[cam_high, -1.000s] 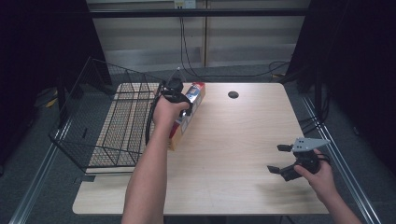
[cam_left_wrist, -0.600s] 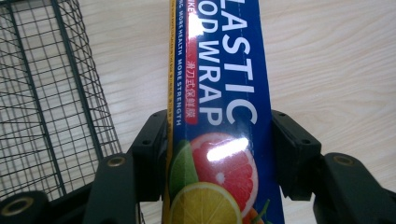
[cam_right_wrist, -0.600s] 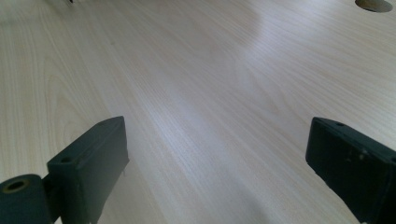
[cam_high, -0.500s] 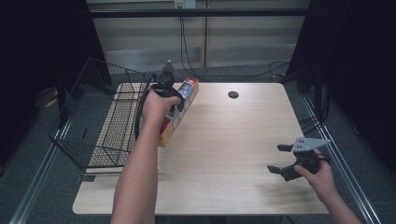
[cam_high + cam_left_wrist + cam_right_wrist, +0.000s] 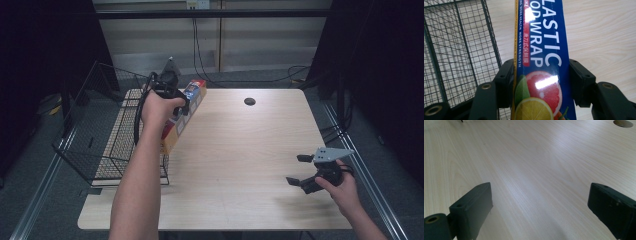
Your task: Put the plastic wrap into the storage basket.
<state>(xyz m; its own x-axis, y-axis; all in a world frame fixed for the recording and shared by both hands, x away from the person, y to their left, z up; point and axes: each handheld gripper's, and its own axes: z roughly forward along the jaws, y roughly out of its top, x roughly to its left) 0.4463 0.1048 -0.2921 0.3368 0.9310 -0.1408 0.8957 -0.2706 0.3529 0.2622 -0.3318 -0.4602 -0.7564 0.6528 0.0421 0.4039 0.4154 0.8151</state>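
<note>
1 long box of plastic food wrap (image 5: 541,62) was in hand, clamped between the 2 black jaws of the left gripper (image 5: 541,82), held off the table (image 5: 240,150) at the edge of the 1 wire basket (image 5: 107,145). Its blue face read "LASTIC" and "OD WRAP" in white; a red tag carried Chinese characters, and a yellow side strip read "MORE HEALTH MORE STRENGTH". Citrus slices were printed below. 1 right gripper (image 5: 299,170) sat near the table's right edge, its 2 jaws wide apart with nothing between them. 1 round cable hole (image 5: 249,101) marked the far tabletop.
</note>
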